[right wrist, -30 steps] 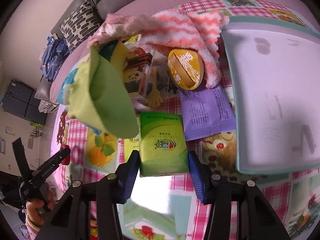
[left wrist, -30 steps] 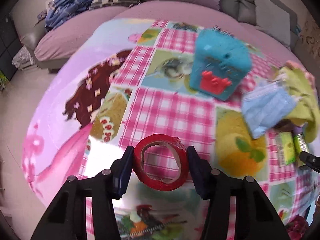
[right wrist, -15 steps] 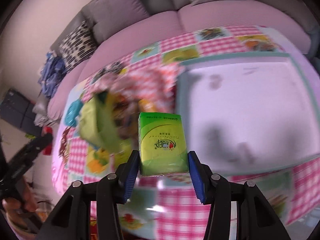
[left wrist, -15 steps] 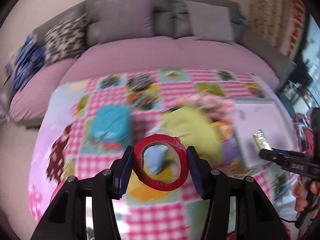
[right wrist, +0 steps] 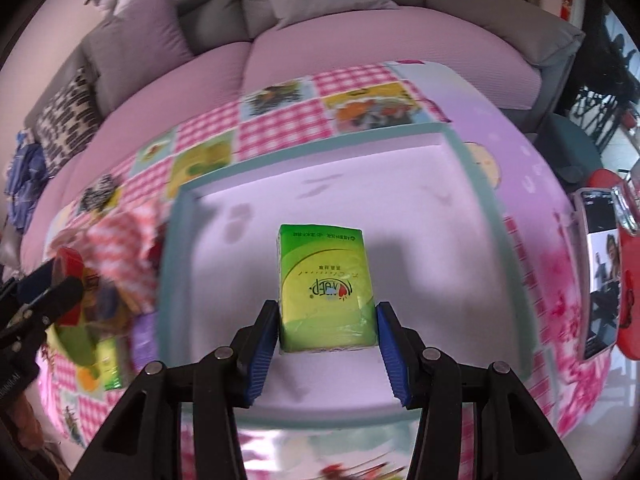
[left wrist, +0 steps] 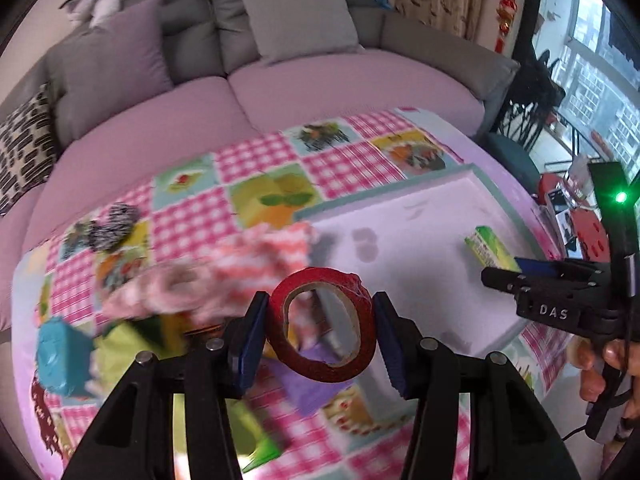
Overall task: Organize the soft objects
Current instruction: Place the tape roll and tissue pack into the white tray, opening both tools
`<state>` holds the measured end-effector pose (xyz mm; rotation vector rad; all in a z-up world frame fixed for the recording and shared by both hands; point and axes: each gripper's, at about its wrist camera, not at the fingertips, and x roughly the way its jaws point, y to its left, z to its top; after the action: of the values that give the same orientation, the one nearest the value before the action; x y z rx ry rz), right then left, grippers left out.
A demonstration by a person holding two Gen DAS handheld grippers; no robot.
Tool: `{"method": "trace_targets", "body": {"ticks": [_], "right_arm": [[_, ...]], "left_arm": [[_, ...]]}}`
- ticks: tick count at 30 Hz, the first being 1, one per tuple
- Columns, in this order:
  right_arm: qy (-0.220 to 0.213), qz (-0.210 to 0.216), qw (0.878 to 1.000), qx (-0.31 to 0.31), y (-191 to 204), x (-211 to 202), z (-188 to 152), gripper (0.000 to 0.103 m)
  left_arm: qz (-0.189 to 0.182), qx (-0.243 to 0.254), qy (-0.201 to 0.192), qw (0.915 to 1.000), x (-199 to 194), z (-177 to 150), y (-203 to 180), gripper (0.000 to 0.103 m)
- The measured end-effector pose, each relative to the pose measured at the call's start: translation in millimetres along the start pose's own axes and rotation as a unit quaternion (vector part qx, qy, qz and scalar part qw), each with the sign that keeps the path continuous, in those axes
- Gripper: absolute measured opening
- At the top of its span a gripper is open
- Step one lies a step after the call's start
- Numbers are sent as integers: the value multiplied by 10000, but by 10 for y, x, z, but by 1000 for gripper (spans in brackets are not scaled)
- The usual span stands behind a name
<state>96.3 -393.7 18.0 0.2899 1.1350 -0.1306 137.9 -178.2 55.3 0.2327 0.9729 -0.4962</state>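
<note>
My left gripper (left wrist: pixel 320 330) is shut on a red roll of tape (left wrist: pixel 322 326), held in the air over the left edge of a white tray with a teal rim (left wrist: pixel 400 196). My right gripper (right wrist: pixel 327 330) is shut on a green tissue pack (right wrist: pixel 326 288), hanging above the middle of the same tray (right wrist: pixel 176 240). In the left wrist view the right gripper (left wrist: pixel 516 270) shows at the right with the green pack (left wrist: pixel 490 246) in it. Left of the tray lie a pink-and-white cloth (left wrist: pixel 244 264), a teal plush cube (left wrist: pixel 62 354) and a yellow-green cloth (left wrist: pixel 136 344).
A checked picture cloth (left wrist: pixel 260 168) covers the table. A purple packet (left wrist: pixel 312 380) and a green packet (right wrist: pixel 108 364) lie near the tray's left edge. A pink sofa (left wrist: pixel 320 80) with cushions runs behind. A phone (right wrist: pixel 600 268) sits at the right.
Both grippers have swung to the right with their loads and risen. The tape went from the table's left side to the tray's edge; the tissue pack came from the pile to above the tray.
</note>
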Motion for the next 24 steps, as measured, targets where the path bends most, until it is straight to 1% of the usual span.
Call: {"method": "trace_targets", "body": {"ticks": [4, 9, 17, 24], "right_arm": [[71, -230, 9997, -27, -130, 149, 126, 52], [154, -415, 9990, -61, -226, 324, 253, 52], [286, -597, 9977, -140, -246, 564, 415, 52], [306, -704, 9968, -206, -219, 652, 483, 53]], "left_arm": [[-111, 59, 280, 9995, 358, 74, -180, 53], [-123, 147, 525, 9984, 723, 178, -334, 52], [-127, 185, 625, 9978, 1072, 285, -430, 52], [-134, 186, 755, 9969, 1296, 274, -435, 52]]}}
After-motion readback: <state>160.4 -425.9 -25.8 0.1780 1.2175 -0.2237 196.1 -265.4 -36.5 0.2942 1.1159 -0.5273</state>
